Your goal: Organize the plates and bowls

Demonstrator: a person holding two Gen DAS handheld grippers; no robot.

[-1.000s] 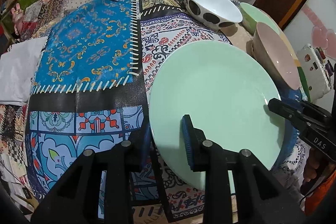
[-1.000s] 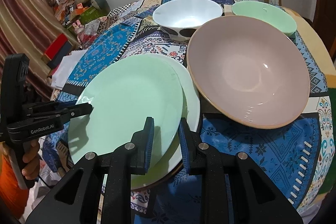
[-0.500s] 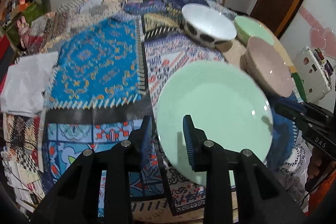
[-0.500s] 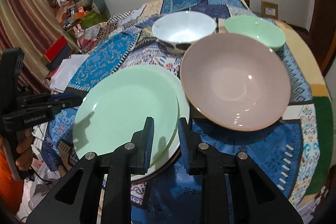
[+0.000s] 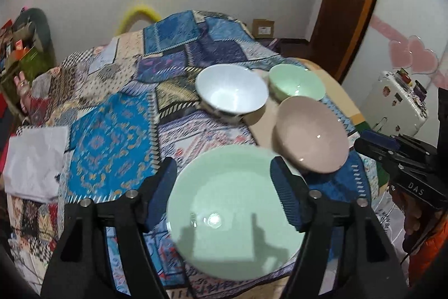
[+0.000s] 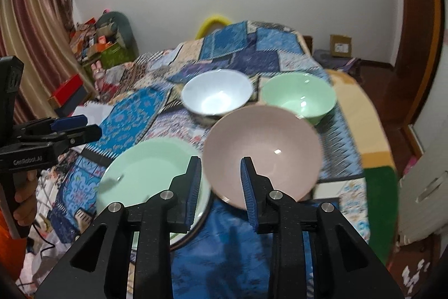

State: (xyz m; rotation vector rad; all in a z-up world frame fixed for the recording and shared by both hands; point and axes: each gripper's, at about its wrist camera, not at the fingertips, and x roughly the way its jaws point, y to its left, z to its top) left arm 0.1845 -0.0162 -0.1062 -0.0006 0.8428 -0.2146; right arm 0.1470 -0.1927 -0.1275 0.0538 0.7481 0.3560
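Though blurred, glossy mint-green plate (image 5: 232, 215)

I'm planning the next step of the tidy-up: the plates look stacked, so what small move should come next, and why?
Probably bring the right gripper down to the near rim of the pink bowl. Both grippers have just been opening and hold nothing, the green plate already lies on another plate, and the pink, white and green bowl sit separately.

White wall (image 6: 280, 4), striped curtain (image 6: 36, 27).
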